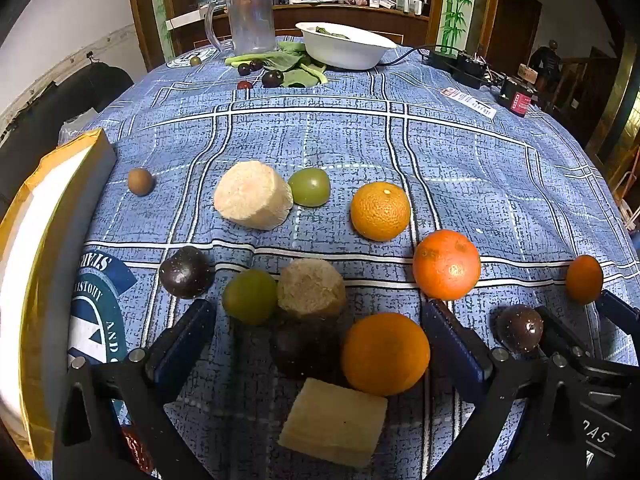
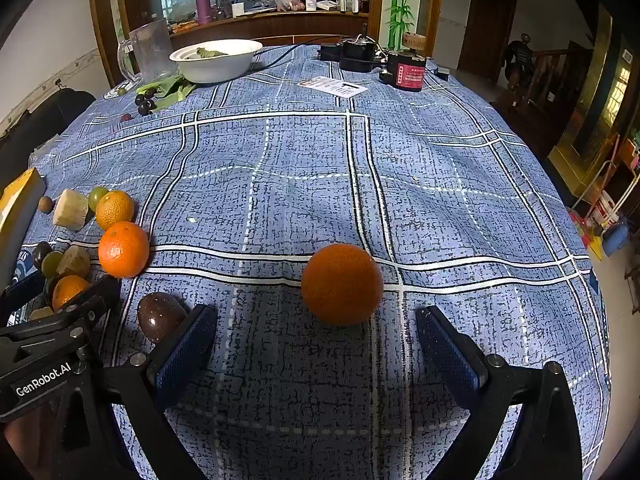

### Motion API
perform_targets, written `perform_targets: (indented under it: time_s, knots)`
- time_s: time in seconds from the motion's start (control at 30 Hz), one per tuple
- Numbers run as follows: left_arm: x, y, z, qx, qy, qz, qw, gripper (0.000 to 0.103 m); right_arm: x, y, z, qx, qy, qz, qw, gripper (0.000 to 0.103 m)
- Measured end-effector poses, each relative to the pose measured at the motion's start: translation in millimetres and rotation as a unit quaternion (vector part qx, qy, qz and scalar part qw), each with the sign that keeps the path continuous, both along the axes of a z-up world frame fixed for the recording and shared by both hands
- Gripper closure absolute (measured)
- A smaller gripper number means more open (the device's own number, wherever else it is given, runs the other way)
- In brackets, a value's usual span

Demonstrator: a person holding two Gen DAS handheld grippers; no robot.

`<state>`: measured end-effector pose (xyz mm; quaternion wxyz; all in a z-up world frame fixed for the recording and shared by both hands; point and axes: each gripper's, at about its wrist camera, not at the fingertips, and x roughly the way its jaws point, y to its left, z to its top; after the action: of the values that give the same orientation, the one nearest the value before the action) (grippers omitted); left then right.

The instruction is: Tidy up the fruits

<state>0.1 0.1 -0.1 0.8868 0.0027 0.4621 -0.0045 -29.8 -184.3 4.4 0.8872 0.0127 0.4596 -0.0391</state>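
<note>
Soft daylight, dim room behind, heavy fisheye bending, dark corners.

Fruit cluster on tablecloth, box at left, lone orange right, bowl behind

Count on the desk, near cluster:
- oranges: 4. Three close together, one off to the right.
- green round fruits: 2.
- dark purple speckled fruits: 3 visible, one in shadow.
- pale peeled chunks: 3.
- small brown round fruit: 1.

Far end: white bowl, 1; clear jug, 1; several small dark fruits, exact number unclear.
</note>
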Motion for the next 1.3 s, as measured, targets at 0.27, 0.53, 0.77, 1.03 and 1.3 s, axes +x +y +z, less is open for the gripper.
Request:
perform_targets:
  time_s: [0.27,0.53,0.77,1.03,1.3]
  knots:
    - [-0.1,0.0,0.0,0.000,-0.001,0.000,1.0000,0.000,0.1,-0.4,0.1,-0.001,0.001,0.000,1.000,0.001]
    - [-0.2,0.0,0.1,0.000,-0.001,0.000,1.0000,0.000,0.2,-0.7,0.1,-0.001,0.001,0.000,1.000,0.001]
    - [-0.1,-0.1,0.1,0.000,-0.001,0.000,1.0000,0.000,0.1,-1.1,0.2,-0.001,0.001,0.000,1.000,0.001]
    - [0.0,0.2,0.1,0.001,0.001,-0.004,1.0000,0.000,0.5,-1.4,0.4,0.000,0.000,0.000,1.000,0.001]
    - [1.7,1.8,1.4,0.000,0.020,-0.026,0.9995,0.000,0.6,-1.9,1.1,0.004,0.010,-0.005,1.000,0.001]
